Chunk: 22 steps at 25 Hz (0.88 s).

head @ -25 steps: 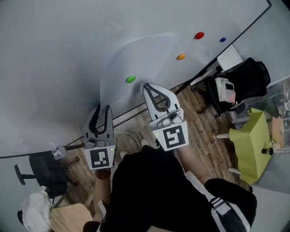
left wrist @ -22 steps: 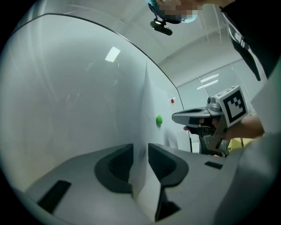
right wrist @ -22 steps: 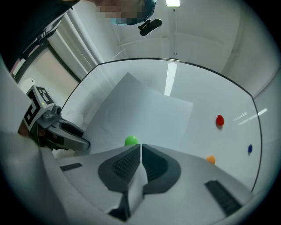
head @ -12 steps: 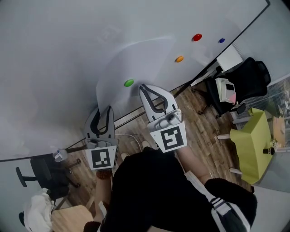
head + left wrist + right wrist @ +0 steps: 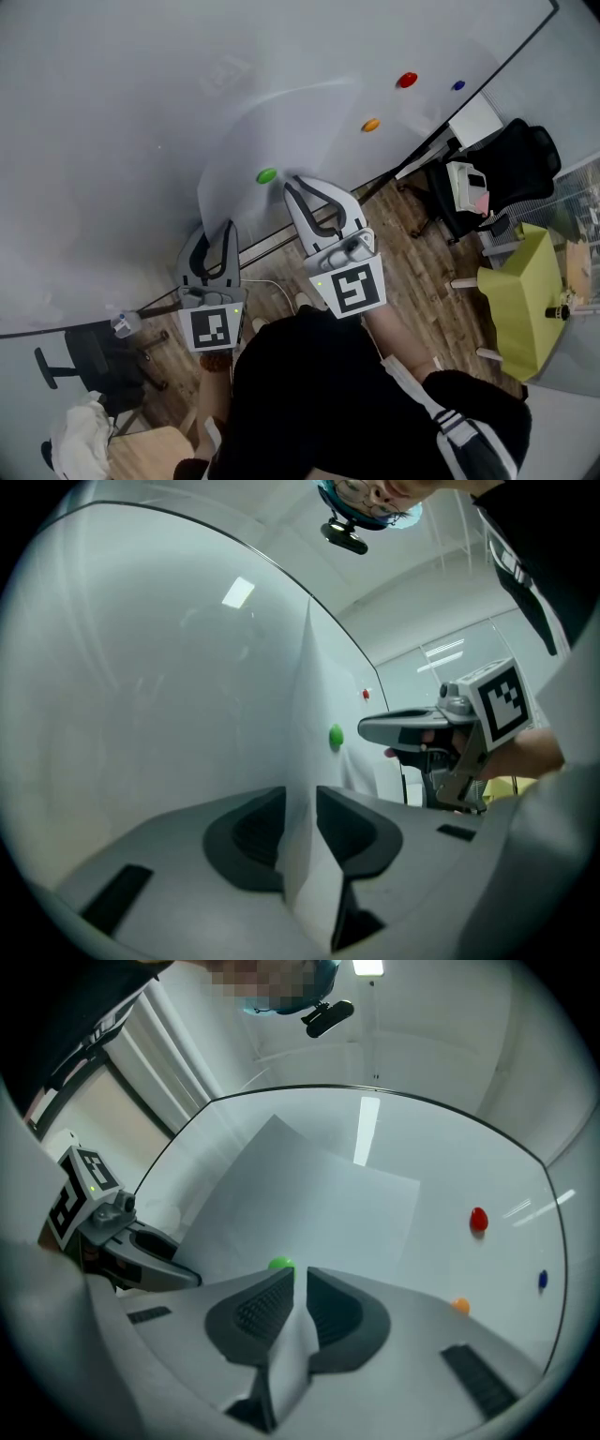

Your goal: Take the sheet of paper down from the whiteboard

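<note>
Office w/ wood floor (image 5: 422, 281) – a whiteboard (image 5: 112, 112) fills the upper frame. Counted: 1 sheet of paper (image 5: 281, 131), 4 magnets (green (image 5: 267, 175), orange (image 5: 371, 125), red (image 5: 406, 80), blue (image 5: 457, 84)), 2 grippers. The sheet hangs on the board, green magnet on its lower part. Left gripper (image 5: 216, 228) is clamped on the sheet's bottom-left edge. Right gripper (image 5: 292, 181), just beside the green magnet, has just been opening its jaws – now slightly apart, with the sheet's lower edge loose between them.
</note>
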### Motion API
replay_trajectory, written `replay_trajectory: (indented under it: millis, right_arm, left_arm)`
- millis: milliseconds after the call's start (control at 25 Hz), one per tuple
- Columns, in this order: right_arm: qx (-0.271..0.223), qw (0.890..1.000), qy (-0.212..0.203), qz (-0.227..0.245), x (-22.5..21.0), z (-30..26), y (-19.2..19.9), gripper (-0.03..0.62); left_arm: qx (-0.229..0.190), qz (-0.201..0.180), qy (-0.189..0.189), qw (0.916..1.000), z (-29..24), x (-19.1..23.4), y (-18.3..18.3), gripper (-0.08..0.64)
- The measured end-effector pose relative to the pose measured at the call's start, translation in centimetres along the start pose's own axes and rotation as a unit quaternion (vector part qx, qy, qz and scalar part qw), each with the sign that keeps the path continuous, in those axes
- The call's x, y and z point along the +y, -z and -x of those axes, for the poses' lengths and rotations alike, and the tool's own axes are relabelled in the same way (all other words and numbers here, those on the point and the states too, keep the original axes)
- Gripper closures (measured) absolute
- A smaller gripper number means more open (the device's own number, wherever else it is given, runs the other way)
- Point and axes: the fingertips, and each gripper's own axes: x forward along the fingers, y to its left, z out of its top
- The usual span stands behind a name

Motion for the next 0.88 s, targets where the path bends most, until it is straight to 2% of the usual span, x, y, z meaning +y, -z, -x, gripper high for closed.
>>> replay_trajectory:
  millis: [480, 880]
  right_arm:
    - [0.034, 0.998, -0.038, 0.046, 1.1, -0.7, 0.6, 0.482]
    - [0.040, 0.997, -0.047, 0.054, 1.3, -1.6, 0.5, 0.455]
  left_arm:
    - [-0.001, -0.001, 0.001, 1.0000, -0.1, -0.2, -0.2, 0.462]
    - [-0.004, 0.001, 0.013, 0.9999, -0.7, -1.1, -0.6, 0.462]
